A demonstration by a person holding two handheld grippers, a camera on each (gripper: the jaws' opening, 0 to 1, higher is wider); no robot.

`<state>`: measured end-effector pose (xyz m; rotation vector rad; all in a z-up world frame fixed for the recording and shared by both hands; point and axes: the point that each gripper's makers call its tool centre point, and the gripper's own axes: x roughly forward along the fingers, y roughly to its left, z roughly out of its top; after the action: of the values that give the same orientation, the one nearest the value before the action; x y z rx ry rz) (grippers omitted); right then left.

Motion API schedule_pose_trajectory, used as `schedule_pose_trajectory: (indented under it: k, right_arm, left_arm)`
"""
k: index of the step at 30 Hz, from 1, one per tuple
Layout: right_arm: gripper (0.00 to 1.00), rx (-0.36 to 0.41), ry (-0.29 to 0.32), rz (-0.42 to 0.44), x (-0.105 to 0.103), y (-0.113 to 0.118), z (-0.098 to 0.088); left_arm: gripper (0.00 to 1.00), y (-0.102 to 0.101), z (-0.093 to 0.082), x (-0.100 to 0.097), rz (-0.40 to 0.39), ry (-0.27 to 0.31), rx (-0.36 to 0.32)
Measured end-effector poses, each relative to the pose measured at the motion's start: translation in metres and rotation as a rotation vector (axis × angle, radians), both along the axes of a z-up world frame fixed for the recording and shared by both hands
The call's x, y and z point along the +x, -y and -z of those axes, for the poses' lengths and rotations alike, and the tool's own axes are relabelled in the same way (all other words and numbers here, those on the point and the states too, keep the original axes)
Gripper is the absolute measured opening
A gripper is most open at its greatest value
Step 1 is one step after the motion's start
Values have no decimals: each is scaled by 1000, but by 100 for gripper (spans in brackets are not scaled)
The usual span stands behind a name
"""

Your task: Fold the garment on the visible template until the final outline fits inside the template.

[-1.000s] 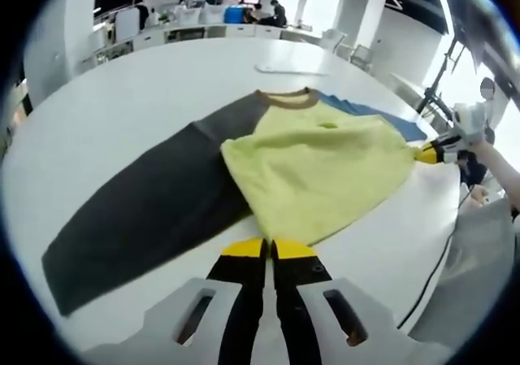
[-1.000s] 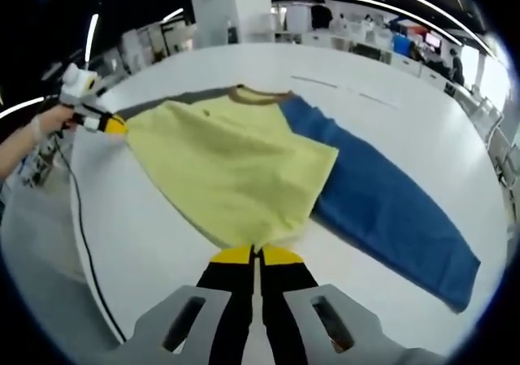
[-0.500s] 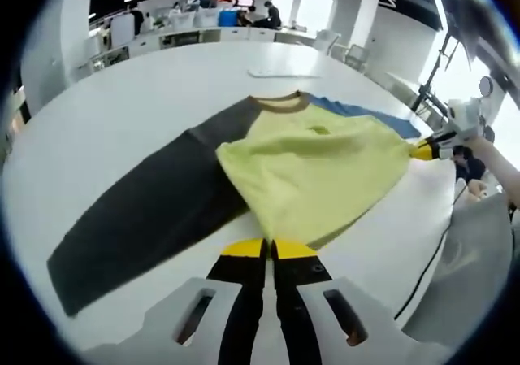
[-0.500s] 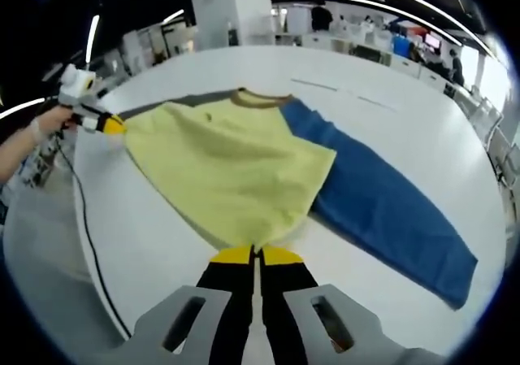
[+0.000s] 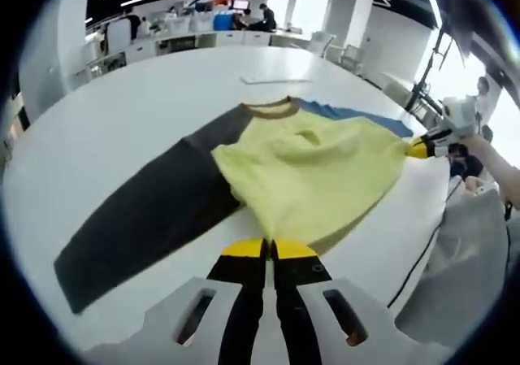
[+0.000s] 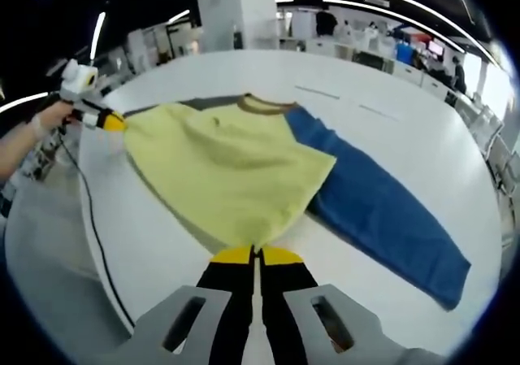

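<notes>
A shirt with a yellow body [image 5: 313, 170], brown collar [image 5: 272, 109], dark grey sleeve [image 5: 146, 219] and blue sleeve [image 5: 357, 115] lies spread on the white table [image 5: 122, 97]. My left gripper [image 5: 268, 247] is shut on one corner of the yellow hem. At the right of that view my right gripper [image 5: 424, 146] pinches the opposite corner. In the right gripper view my right gripper [image 6: 256, 255] is shut on the yellow body [image 6: 223, 170], the blue sleeve [image 6: 382, 210] stretches right, and the left gripper [image 6: 112, 122] holds the far corner. The hem hangs taut between them.
A person's hand [image 5: 487, 158] holds the right gripper, and a black cable [image 5: 422, 251] trails over the table edge beside grey clothing [image 5: 463, 275]. Thin marks [image 6: 317, 91] lie on the table beyond the collar. Desks and people stand far behind.
Both grippers keep their hold on the hem. Both views have shifted a little; the yellow body has bunched slightly against the grey sleeve.
</notes>
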<state>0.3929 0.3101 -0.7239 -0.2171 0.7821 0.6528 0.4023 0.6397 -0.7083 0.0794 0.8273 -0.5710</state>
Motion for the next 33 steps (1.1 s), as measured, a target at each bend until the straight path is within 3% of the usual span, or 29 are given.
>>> schedule_pose_trajectory:
  k: [19, 33]
  right_arm:
    - [2, -8, 34, -22, -9, 1, -15]
    - [2, -3, 46, -34, -22, 1, -23]
  left_arm:
    - [0, 5, -13, -14, 16, 12, -3]
    - [0, 6, -30, -21, 37, 52, 6]
